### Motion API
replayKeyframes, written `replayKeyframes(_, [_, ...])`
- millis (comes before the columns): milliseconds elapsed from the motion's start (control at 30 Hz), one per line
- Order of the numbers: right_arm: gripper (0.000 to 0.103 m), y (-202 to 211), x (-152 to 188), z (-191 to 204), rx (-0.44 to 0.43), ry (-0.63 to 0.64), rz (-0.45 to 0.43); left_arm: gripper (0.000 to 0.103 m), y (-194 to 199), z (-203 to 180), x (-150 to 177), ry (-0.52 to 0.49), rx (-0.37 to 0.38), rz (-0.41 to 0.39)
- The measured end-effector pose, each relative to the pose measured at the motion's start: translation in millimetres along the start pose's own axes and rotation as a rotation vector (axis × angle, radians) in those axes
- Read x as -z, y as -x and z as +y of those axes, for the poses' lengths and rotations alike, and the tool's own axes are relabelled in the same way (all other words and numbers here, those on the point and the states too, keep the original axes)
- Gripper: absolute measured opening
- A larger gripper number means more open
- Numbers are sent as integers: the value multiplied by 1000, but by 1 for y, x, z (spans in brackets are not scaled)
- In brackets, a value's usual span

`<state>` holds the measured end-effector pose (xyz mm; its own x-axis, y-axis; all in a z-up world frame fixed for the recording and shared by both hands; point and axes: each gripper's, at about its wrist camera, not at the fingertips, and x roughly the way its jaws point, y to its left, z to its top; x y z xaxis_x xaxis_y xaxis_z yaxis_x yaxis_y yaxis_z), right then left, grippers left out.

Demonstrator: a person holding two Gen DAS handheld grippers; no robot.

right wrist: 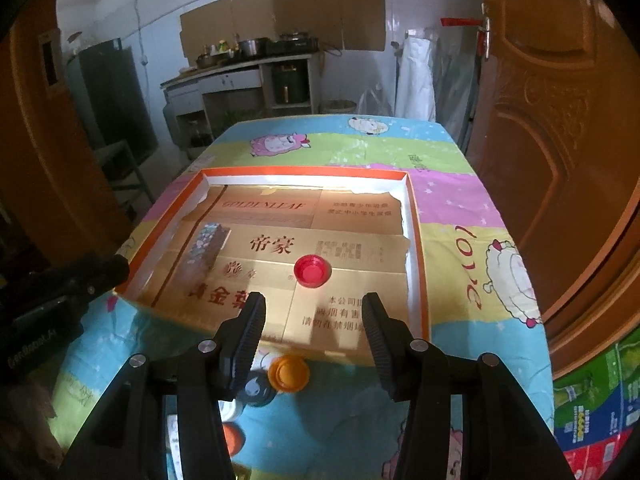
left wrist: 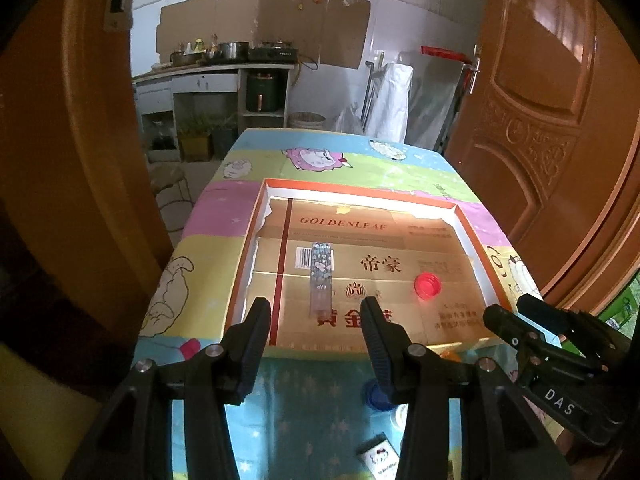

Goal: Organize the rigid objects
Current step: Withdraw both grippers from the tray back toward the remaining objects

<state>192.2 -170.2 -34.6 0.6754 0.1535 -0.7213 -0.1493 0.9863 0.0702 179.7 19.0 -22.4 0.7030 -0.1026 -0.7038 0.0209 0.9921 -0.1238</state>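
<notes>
A shallow orange-rimmed tray [left wrist: 256,216] [right wrist: 416,216] lined with gold cardboard lies on the table. In it lie a long patterned box [left wrist: 321,276] [right wrist: 204,250] and a red bottle cap [left wrist: 427,285] [right wrist: 312,271]. My left gripper [left wrist: 316,312] is open and empty above the tray's near edge. My right gripper [right wrist: 314,308] is open and empty above the tray's near edge; it also shows in the left wrist view [left wrist: 516,312]. An orange cap [right wrist: 289,372], a dark blue cap [left wrist: 374,396] [right wrist: 256,390], a white cap [left wrist: 400,416] and a small white box [left wrist: 378,458] lie on the cloth in front of the tray.
The table carries a cartoon-sheep cloth [left wrist: 312,160] [right wrist: 460,200]. Brown doors [left wrist: 560,120] [right wrist: 560,120] stand at both sides. A kitchen counter [left wrist: 216,68] with pots is at the back. A colourful carton [right wrist: 596,408] sits low at the right.
</notes>
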Motion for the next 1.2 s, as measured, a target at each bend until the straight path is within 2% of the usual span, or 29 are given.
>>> replayKeyframes(567, [52,37,35,5,15,5,-3,46,32,-7,29,-29,7,-13])
replayKeyframes(1200, [52,54,67,9,17,2,12,46,51,-10,67,-32,0,-26])
